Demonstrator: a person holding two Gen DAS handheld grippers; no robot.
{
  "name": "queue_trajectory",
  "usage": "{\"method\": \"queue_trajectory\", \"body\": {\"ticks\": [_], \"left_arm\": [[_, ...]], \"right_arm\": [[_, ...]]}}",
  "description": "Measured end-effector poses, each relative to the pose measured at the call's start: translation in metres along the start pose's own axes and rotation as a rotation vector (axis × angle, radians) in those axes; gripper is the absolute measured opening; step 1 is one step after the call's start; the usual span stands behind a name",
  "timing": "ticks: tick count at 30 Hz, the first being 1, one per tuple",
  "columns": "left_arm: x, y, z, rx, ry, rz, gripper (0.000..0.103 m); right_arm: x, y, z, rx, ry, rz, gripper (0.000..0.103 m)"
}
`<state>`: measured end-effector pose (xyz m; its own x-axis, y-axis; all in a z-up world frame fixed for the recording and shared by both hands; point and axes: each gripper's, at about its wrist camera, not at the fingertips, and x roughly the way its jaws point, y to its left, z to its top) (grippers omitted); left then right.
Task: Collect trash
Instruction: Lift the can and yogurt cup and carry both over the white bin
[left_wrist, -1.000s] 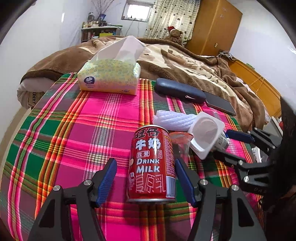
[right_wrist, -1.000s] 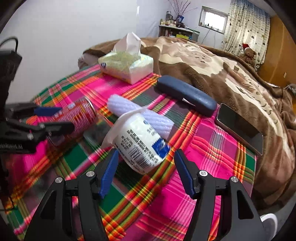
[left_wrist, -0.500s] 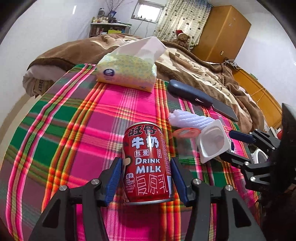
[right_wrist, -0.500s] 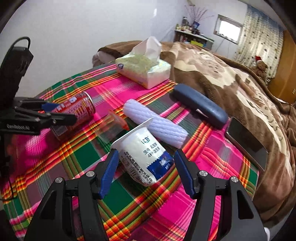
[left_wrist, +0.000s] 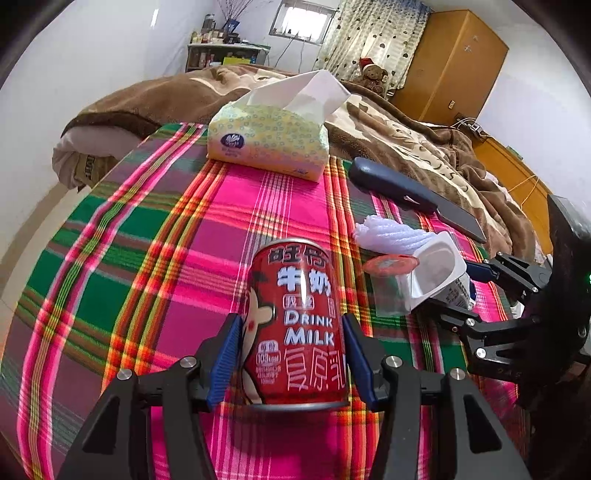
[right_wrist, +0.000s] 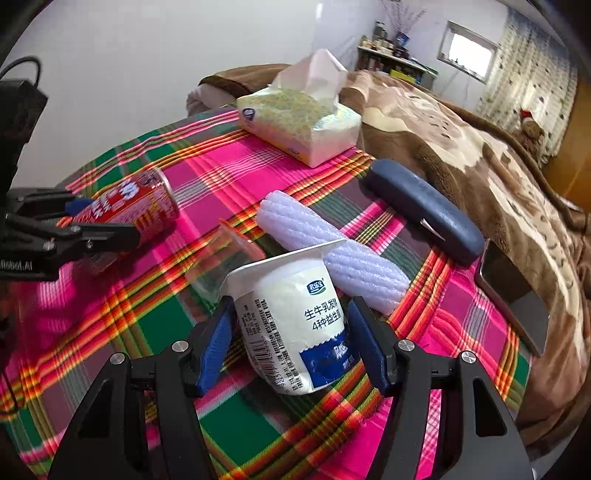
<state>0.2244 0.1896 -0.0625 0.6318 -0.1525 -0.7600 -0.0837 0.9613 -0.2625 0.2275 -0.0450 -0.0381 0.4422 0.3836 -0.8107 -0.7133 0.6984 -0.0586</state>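
A red milk can (left_wrist: 295, 325) lies on its side on the plaid cloth; my left gripper (left_wrist: 291, 354) is shut on it, blue pads against both sides. It also shows in the right wrist view (right_wrist: 129, 210). A white yogurt cup (right_wrist: 295, 317) lies tipped between the pads of my right gripper (right_wrist: 291, 350), which is closed on its sides. The cup shows at right in the left wrist view (left_wrist: 436, 273). A clear plastic cup with a red rim (right_wrist: 229, 254) lies between can and yogurt cup. A white foam sleeve (right_wrist: 328, 254) lies behind the yogurt cup.
A tissue pack (left_wrist: 269, 140) stands at the far side of the plaid cloth (left_wrist: 147, 236). A dark blue glasses case (right_wrist: 424, 210) and a black phone (right_wrist: 513, 291) lie to the right. A brown blanket (right_wrist: 480, 166) covers the bed beyond.
My left gripper closed from wide open onto the red can. My right gripper closed in around the yogurt cup, and both views shifted closer to their objects.
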Motion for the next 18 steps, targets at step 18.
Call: {"method": "queue_trajectory", "body": {"ticks": [18], "left_arm": [[0.009,-0.002,0.004,-0.004,0.016,0.02,0.052]], "right_arm": [[-0.003,-0.01,-0.014,0.221,-0.033,0.032,0.062]]}}
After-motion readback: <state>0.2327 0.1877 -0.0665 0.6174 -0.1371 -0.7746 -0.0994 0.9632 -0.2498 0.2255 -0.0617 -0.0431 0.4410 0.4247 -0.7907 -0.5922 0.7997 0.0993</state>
